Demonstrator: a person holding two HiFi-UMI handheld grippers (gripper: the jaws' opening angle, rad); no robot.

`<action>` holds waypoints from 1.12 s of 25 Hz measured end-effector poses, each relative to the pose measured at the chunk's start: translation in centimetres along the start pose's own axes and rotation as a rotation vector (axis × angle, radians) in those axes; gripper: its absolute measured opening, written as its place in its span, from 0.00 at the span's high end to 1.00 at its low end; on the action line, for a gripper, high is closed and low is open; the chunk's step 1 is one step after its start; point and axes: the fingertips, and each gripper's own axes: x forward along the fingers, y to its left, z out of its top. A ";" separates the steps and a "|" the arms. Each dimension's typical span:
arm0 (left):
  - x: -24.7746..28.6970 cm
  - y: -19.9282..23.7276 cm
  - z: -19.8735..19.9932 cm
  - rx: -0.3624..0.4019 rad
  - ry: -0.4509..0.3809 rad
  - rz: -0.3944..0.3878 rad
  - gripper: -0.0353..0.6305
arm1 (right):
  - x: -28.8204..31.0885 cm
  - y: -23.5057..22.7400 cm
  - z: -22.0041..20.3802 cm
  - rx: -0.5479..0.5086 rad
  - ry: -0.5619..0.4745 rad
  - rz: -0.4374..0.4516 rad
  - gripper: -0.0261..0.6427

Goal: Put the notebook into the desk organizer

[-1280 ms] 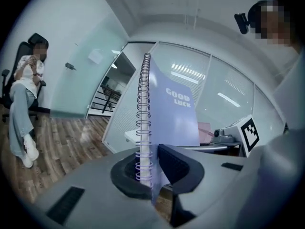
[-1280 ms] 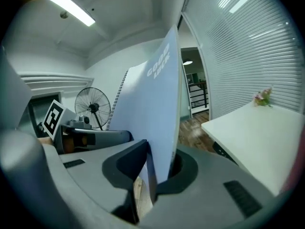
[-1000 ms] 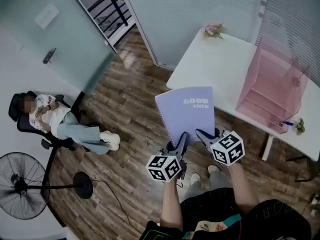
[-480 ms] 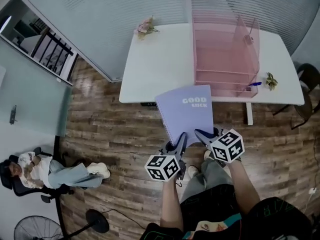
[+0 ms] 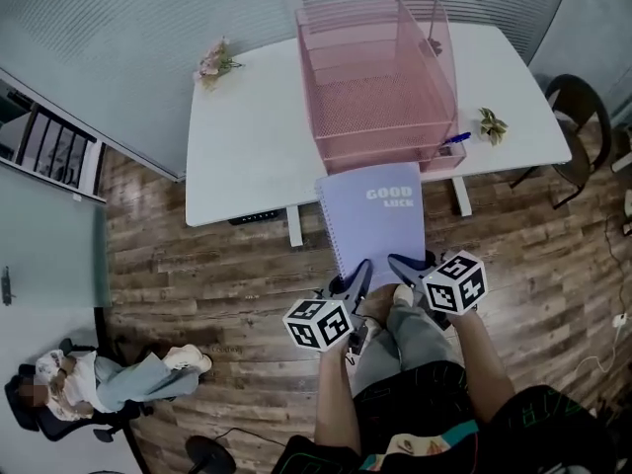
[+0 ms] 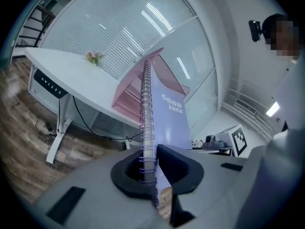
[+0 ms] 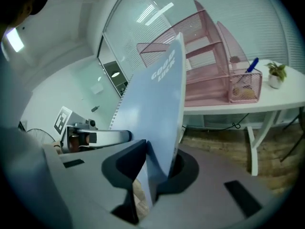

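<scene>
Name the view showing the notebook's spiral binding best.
Left gripper view: the spiral binding rises close-up, coil by coil, between the jaws. Head view shows a thin fringe along the left edge of the notebook; right gripper view, only faint notches.

A desk organizer (image 5: 380,77) stands on the table (image 5: 247,156), right of centre. A flower sprig (image 5: 212,62) lies at the table's far left. A pen (image 5: 454,138) sits in the organizer's front right corner, with a potted plant (image 5: 491,124) just to its right. The notebook (image 5: 373,220) is in front of the organizer, overlapping the table's near edge. A chair (image 5: 578,107) stands right of the table.
</scene>
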 end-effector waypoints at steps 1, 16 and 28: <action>0.5 -0.1 -0.3 -0.011 0.015 -0.009 0.89 | -0.2 -0.5 -0.3 0.024 0.004 0.002 0.85; 5.0 0.1 0.9 -0.189 0.016 -0.082 0.89 | -0.5 -4.5 0.8 0.175 0.016 0.077 0.83; 7.5 0.9 3.5 -0.249 -0.029 -0.045 0.90 | 0.8 -7.1 3.7 0.216 0.007 0.056 0.83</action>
